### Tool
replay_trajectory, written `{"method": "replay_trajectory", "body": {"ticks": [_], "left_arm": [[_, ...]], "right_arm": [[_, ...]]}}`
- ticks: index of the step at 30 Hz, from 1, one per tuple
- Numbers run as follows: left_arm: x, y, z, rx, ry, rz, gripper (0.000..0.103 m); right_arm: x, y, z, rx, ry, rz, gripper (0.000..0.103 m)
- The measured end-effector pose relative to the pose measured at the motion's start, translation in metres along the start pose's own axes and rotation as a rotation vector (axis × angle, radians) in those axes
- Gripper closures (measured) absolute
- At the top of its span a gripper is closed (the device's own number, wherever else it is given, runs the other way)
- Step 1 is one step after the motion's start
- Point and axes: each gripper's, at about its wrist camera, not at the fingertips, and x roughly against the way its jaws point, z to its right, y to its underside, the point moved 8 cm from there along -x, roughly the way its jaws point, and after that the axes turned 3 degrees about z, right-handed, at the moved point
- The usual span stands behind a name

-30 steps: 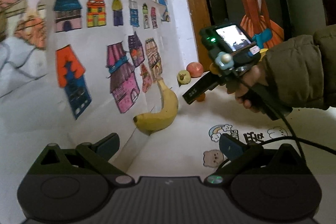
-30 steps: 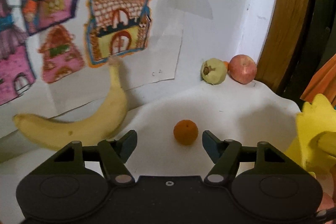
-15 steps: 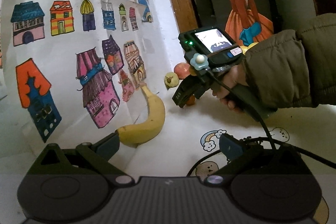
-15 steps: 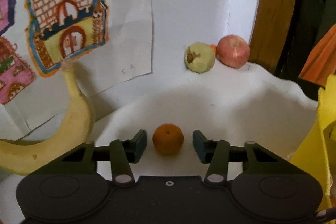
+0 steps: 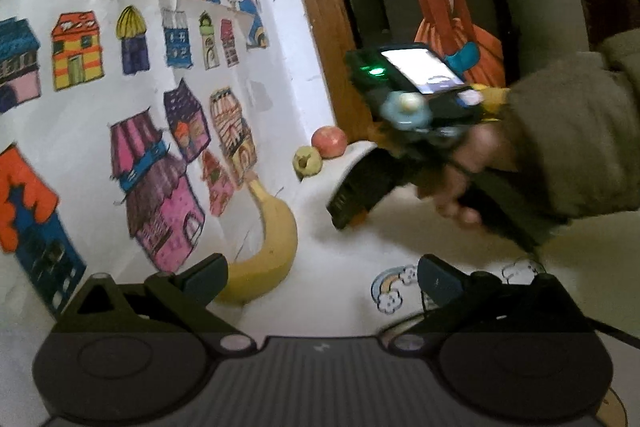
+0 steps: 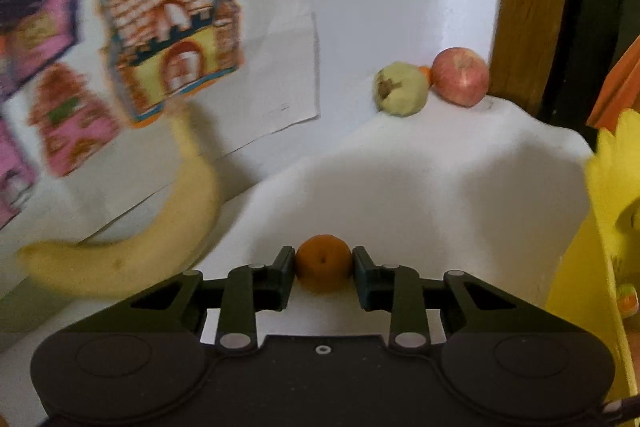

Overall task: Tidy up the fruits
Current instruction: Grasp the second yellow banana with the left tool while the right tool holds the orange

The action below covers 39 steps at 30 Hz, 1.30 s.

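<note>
In the left wrist view, the left gripper (image 5: 320, 277) is being held above the white bench (image 5: 344, 251) with its jaws wide apart and nothing between them; a banana (image 5: 276, 239) is lying just beyond the left jaw, leaning against the paper drawings (image 5: 160, 131) on the wall; a pale green fruit (image 5: 307, 161) and a red apple (image 5: 329, 142) are sitting together in the far corner; the right gripper (image 5: 352, 203) is being gripped by a hand (image 5: 468, 179) in a padded sleeve, and only a sliver of orange is being shown under its tip, so the hold cannot be judged here.

In the right wrist view, the right gripper (image 6: 323, 267) is being clamped on a small orange (image 6: 323, 263), the jaws pressed to its two sides, the fruit low over the bench or resting on it; which cannot be told. The fruit is being caught only at the jaw tips; being round and smooth, it could be squeezed forward and rolled away if the hold is tightened off-centre or the lift is jerked; the skin could be bruised by too hard a squeeze. A yellow object (image 6: 592, 227) is being seen close on the right, and could be knocked on a sideways swing; the banana (image 6: 132, 243) could likewise be nudged on the left.
</note>
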Motion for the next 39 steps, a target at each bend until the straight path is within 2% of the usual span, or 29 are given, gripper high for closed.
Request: {"method": "replay_trajectory", "body": {"ticks": [3, 8, 16, 22, 26, 31, 39], "left_arm": [[-0.010, -0.003, -0.001, -0.021, -0.004, 0.002, 0.000], [-0.039, -0.003, -0.003, -0.050, -0.004, -0.043, 0.000], [-0.095, -0.008, 0.002, -0.020, 0.045, -0.143, 0.000], [-0.135, -0.002, -0.007, 0.000, -0.008, -0.239, 0.001], [-0.148, 0.001, -0.007, -0.006, -0.007, -0.264, 0.001], [-0.158, 0.005, -0.006, -0.022, 0.026, -0.305, 0.000], [-0.155, 0.000, -0.006, -0.007, 0.101, -0.321, 0.001]], "right_arm": [[0.030, 0.014, -0.007, 0.035, -0.056, 0.005, 0.070], [0.084, 0.046, -0.005, 0.090, -0.112, 0.034, 0.070], [0.125, 0.083, 0.031, 0.039, -0.138, 0.029, 0.070], [0.138, 0.090, 0.041, 0.014, -0.167, 0.046, 0.070], [0.143, 0.093, 0.041, 0.012, -0.185, 0.047, 0.070], [0.144, 0.096, 0.042, 0.009, -0.203, 0.039, 0.070], [0.144, 0.103, 0.047, -0.008, -0.213, 0.023, 0.070]]}}
